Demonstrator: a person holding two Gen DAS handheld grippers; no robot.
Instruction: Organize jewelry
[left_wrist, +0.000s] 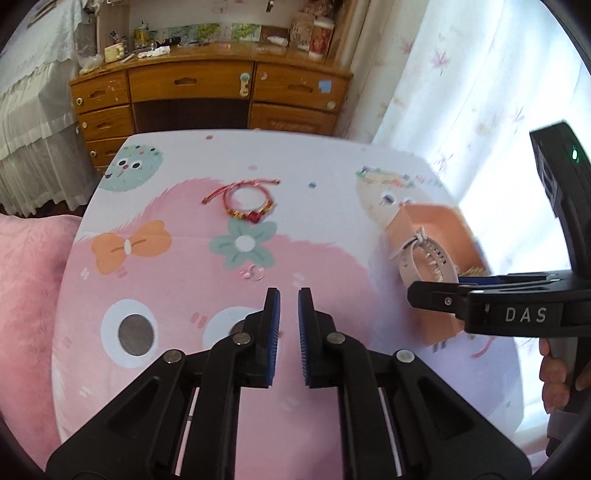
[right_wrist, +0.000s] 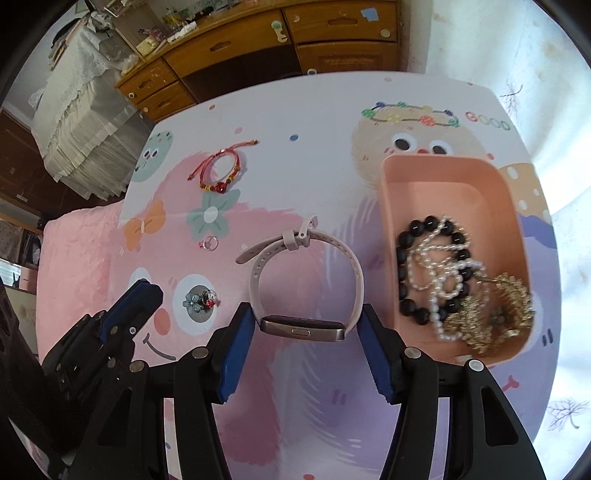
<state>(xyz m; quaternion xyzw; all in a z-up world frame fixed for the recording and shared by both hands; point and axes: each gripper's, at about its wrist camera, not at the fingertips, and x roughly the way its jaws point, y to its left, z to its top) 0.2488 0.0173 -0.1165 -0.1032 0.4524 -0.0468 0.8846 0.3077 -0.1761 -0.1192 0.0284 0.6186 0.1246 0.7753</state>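
My right gripper (right_wrist: 306, 326) is shut on a pale pink fitness band (right_wrist: 306, 273), holding its metal body between the blue pads just left of the peach tray (right_wrist: 448, 177). The tray holds a black bead bracelet (right_wrist: 408, 306), a pearl strand (right_wrist: 439, 266) and gold jewelry (right_wrist: 491, 314). The band (left_wrist: 428, 258) and tray (left_wrist: 424, 218) also show in the left wrist view. My left gripper (left_wrist: 289, 295) is nearly closed and empty above the table, seen also from the right (right_wrist: 142, 295). A red cord bracelet (left_wrist: 247, 201) (right_wrist: 218, 173), a small pink ring (left_wrist: 253, 273) (right_wrist: 209, 243) and a flower ring cluster (right_wrist: 201, 301) lie on the cloth.
The table has a cartoon-print cloth (left_wrist: 177, 280). A wooden dresser (left_wrist: 207, 92) stands behind it, a pink bed (left_wrist: 26, 295) at left and white curtains (left_wrist: 461, 74) at right. The right gripper's body (left_wrist: 517, 314) reaches in from the right.
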